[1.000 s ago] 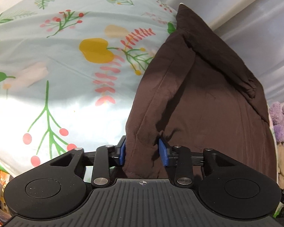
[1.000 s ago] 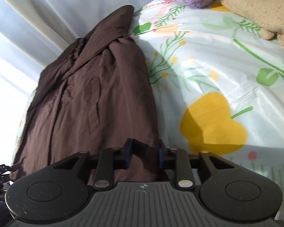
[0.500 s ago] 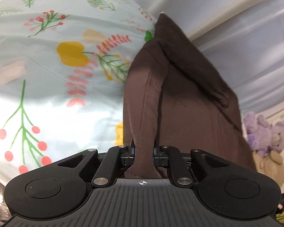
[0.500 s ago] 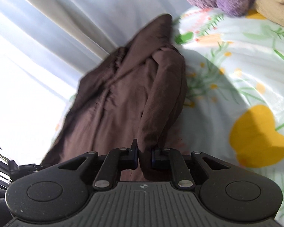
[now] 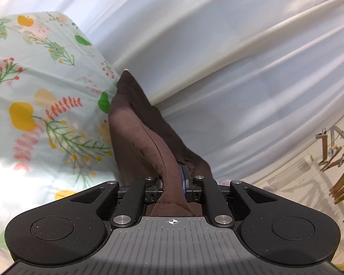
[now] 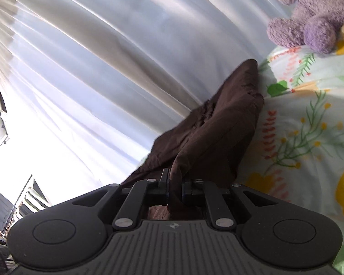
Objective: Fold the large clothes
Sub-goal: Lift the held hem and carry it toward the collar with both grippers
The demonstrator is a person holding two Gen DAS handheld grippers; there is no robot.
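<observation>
Left gripper point(image 5: 172, 186) clamped on a hemmed edge of the brown garment point(image 5: 135, 133), cloth bunched between the blue pads. Right gripper point(image 6: 174, 188) pinching another fold of the same garment point(image 6: 217, 137), jaws closing the last bit with fabric already squeezed between them. Both tools pointed slightly downward toward the far end of the cloth.

Garment stretched from both grips away to its far tip, lying along the edge of the floral bedsheet point(image 5: 45, 114), right beside the pale curtain point(image 5: 217, 57). Near end lifted off the sheet, far end resting on it. Purple plush toy point(image 6: 309, 20) at the far corner of the bed, well apart from the cloth.

Handling, judged: soft, thin, limp, light; no stiffness, so sagging and creasing between the two grips likely. Slippery-ish weave possible, thin fold could slide out of pads. Best hold on the stitched hem or corners, thicker and less prone to slip; grips kept apart for a taut edge before laying the fold over.
</observation>
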